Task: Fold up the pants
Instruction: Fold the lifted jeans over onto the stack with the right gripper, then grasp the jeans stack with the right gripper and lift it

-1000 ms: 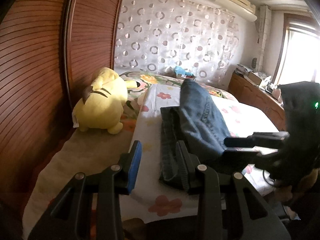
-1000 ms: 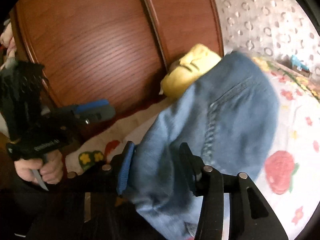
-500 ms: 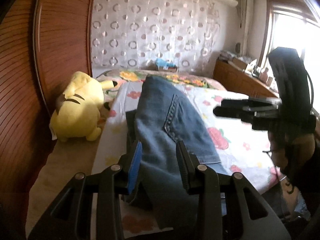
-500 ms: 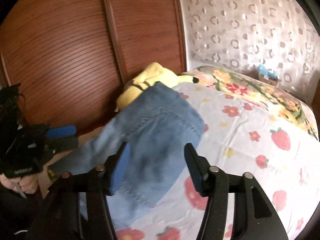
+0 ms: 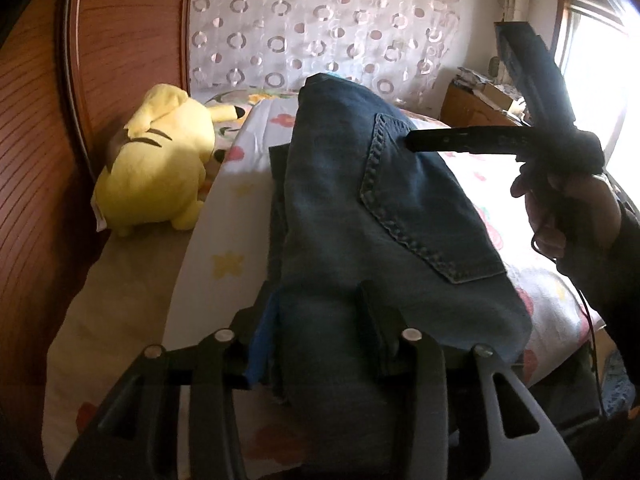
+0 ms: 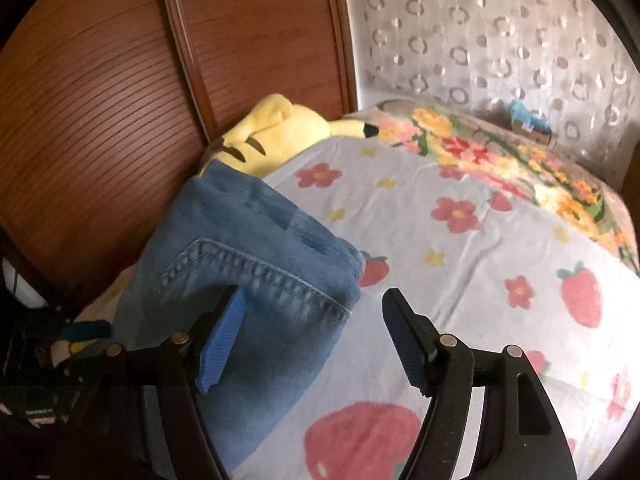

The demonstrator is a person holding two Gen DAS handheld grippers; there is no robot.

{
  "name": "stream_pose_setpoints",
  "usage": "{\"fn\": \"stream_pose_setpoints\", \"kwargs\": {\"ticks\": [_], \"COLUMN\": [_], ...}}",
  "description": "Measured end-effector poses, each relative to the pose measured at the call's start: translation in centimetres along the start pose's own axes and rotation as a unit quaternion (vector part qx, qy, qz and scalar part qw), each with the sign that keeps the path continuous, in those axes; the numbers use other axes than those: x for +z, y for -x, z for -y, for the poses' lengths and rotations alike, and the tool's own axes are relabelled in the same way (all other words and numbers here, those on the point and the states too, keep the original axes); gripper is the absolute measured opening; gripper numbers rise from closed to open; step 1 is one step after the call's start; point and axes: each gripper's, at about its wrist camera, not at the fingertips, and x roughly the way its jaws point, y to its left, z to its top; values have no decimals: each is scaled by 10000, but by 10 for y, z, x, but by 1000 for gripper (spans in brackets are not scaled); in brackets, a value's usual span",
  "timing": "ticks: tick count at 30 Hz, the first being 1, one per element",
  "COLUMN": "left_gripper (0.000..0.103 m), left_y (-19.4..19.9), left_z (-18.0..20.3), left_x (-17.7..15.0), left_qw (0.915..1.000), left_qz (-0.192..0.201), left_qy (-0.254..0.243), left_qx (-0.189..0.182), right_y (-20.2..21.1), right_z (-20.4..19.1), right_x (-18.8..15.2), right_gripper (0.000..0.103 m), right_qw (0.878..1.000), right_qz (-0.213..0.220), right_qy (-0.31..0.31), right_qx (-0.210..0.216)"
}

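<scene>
Blue denim pants (image 5: 380, 208) lie folded lengthwise on the flowered bed sheet (image 6: 460, 260), a back pocket facing up. My left gripper (image 5: 318, 328) is at their near end. A thick fold of denim fills the gap between its pads while the jaws are opening. My right gripper (image 6: 312, 336) hovers over the right edge of the pants (image 6: 248, 264). Its jaws are wide and still opening, with nothing pinched. In the left wrist view the right gripper (image 5: 416, 142) reaches in from the right above the pocket, held by a hand (image 5: 560, 208).
A yellow plush toy (image 5: 156, 168) lies on the bed left of the pants, against a slatted wooden wardrobe (image 5: 36, 120). A circle-patterned curtain (image 5: 320, 32) hangs behind the bed. A wooden dresser (image 5: 476, 108) stands at the far right by a bright window.
My right gripper has let go of the denim, opened wide and swung to the right. The pants have settled onto the bed. My left gripper has come lower and closer with the fold.
</scene>
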Motion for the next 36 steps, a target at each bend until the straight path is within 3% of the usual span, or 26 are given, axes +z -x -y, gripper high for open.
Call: {"fn": "stream_pose_setpoints", "kwargs": {"ticks": [4, 8, 13, 16, 18, 20, 23, 29, 36], "left_gripper": [46, 52, 52, 43, 30, 20, 10, 7, 7], "left_y": [-2, -6, -8, -7, -4, -3, 3, 35, 57], "left_z": [-1, -6, -11, -10, -6, -3, -1, 1, -14], "left_x": [-1, 1, 1, 0, 0, 2, 4, 24, 94], "left_qw": [9999, 9997, 9983, 9976, 9978, 9984, 9989, 9980, 9932], "left_qz": [-7, -61, -70, -33, -9, -31, 37, 512, 1161], "left_qy": [-12, 152, 413, 467, 386, 311, 249, 220, -7], "left_qx": [-101, -200, -416, -515, -545, -478, -400, -309, -130], "right_y": [-20, -33, -39, -40, -39, -34, -19, 26, 56], "right_z": [7, 14, 13, 8, 8, 8, 4, -21, -26], "right_x": [-1, -6, -10, -11, -10, -9, -4, 26, 95], "right_gripper": [81, 82, 82, 76, 63, 40, 24, 21, 21], "right_qw": [9995, 9972, 9935, 9928, 9911, 9905, 9897, 9889, 9857], "right_qz": [-173, -385, -557, -593, -592, -512, -385, 93, 600], "right_qy": [-110, -303, -337, -259, -332, -295, -197, 127, 277], "right_qx": [227, 561, 936, 1005, 1141, 1244, 1363, 1476, 1549]}}
